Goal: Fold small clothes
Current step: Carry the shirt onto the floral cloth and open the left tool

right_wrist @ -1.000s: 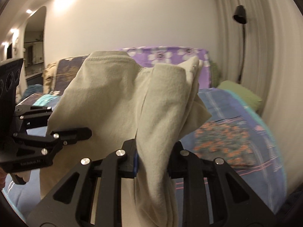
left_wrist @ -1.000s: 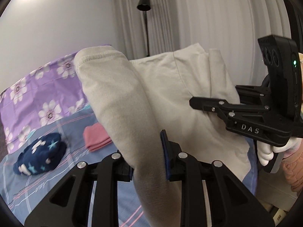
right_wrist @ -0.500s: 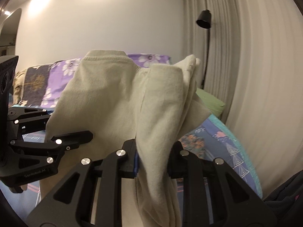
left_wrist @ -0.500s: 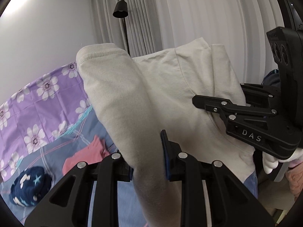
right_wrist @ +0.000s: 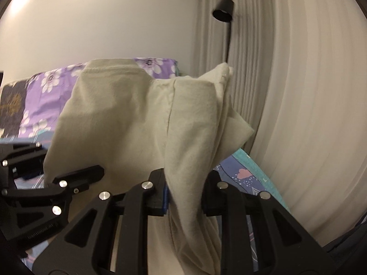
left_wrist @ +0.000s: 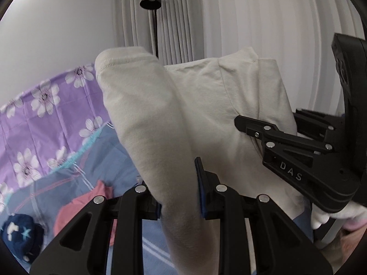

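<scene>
A beige garment (left_wrist: 195, 105) hangs in the air between both grippers, above the bed. My left gripper (left_wrist: 179, 197) is shut on one bunched side of it. My right gripper (right_wrist: 184, 197) is shut on the other side, where the beige garment (right_wrist: 128, 123) drapes over its jaws. The right gripper also shows in the left wrist view (left_wrist: 247, 123), pinching the cloth at the right. The left gripper shows at the lower left of the right wrist view (right_wrist: 91, 171). The garment's lower part is hidden behind the grippers.
A blue plaid bedsheet (left_wrist: 96, 160) lies below, with a purple flowered cover (left_wrist: 45, 105) behind it. A folded pink garment (left_wrist: 80, 208) and a navy star-patterned garment (left_wrist: 20, 233) lie on the bed. A black floor lamp (left_wrist: 151, 0) and white curtains (left_wrist: 252, 18) stand beyond.
Both grippers have swung toward the curtain side with the beige garment held between them. The bed and the clothes on it have slid left and down in view.
</scene>
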Available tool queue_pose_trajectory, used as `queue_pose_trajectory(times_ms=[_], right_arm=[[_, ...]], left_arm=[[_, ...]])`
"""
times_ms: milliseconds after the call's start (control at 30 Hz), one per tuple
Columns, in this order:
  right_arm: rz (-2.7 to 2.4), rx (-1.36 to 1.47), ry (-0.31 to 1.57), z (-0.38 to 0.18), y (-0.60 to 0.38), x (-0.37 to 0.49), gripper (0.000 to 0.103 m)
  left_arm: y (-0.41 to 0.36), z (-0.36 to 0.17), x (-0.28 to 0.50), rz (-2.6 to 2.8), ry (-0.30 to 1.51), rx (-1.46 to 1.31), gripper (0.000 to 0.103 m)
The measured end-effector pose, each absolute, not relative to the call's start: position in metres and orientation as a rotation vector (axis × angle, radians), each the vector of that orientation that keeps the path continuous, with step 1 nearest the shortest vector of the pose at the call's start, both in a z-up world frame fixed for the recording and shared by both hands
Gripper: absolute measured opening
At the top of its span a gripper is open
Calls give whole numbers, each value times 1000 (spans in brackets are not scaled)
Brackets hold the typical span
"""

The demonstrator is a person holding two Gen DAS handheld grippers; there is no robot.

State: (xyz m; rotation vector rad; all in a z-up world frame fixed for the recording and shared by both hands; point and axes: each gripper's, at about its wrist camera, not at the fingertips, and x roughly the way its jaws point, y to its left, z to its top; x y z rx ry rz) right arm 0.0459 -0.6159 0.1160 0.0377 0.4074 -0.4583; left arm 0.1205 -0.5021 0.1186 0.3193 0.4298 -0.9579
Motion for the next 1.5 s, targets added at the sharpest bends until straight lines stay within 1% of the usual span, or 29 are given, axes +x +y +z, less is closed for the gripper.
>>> queue_pose_trajectory(times_ms=[267, 333, 367, 400, 433, 467, 500, 533, 600, 633, 667, 700, 800, 1067, 1167, 1233, 1267, 1333, 1400, 1467, 1500], right_arm=[[-507, 44, 481, 89, -650, 87, 20], [-506, 48, 496, 80, -659, 103, 21], [-510, 52, 500, 76, -664, 112, 30], [-557, 55, 512, 67, -672, 125, 49], [-620, 57, 530, 57, -677, 131, 55], [-696, 61, 562, 44, -685, 137, 54], [-723, 79, 591, 32, -690, 137, 49], [-722, 120, 618, 20, -692, 137, 48], [-664, 232, 667, -10, -692, 127, 42], [-646, 253, 692, -26, -692, 123, 42], [-660, 236, 726, -47, -689, 120, 43], [-670, 197, 710, -59, -686, 115, 43], [-701, 145, 671, -71, -671, 112, 45], [-678, 225, 712, -71, -682, 110, 46], [-684, 203, 737, -68, -681, 113, 46], [-691, 179, 759, -65, -677, 115, 46], [-690, 191, 765, -61, -676, 113, 46], [-673, 273, 772, -52, -675, 102, 46], [-635, 334, 745, -42, -668, 82, 46], [-614, 334, 705, -32, -655, 61, 46], [-600, 316, 673, -23, -641, 44, 48]], left_arm=[[-540, 89, 157, -936, 511, 312, 25], [-548, 78, 170, -908, 520, 323, 28], [-552, 72, 177, -886, 528, 333, 36], [-557, 63, 185, -843, 540, 353, 56], [-560, 52, 192, -775, 552, 381, 63], [-560, 40, 199, -721, 556, 399, 65], [-559, 31, 202, -715, 569, 408, 65], [-557, 18, 206, -725, 602, 417, 65], [-551, -5, 207, -749, 645, 446, 65], [-549, -18, 205, -759, 664, 477, 65], [-548, -30, 202, -778, 675, 496, 67], [-545, -38, 200, -791, 666, 491, 67], [-540, -51, 193, -770, 633, 460, 67], [-542, -54, 200, -752, 642, 437, 68], [-527, -48, 194, -784, 649, 382, 71], [-512, -44, 180, -837, 636, 382, 75], [-506, -42, 172, -849, 622, 396, 80], [-489, -37, 155, -884, 583, 418, 84], [-471, -30, 139, -921, 566, 409, 90], [-454, -23, 127, -953, 561, 372, 93], [-446, -19, 123, -961, 555, 352, 95]])
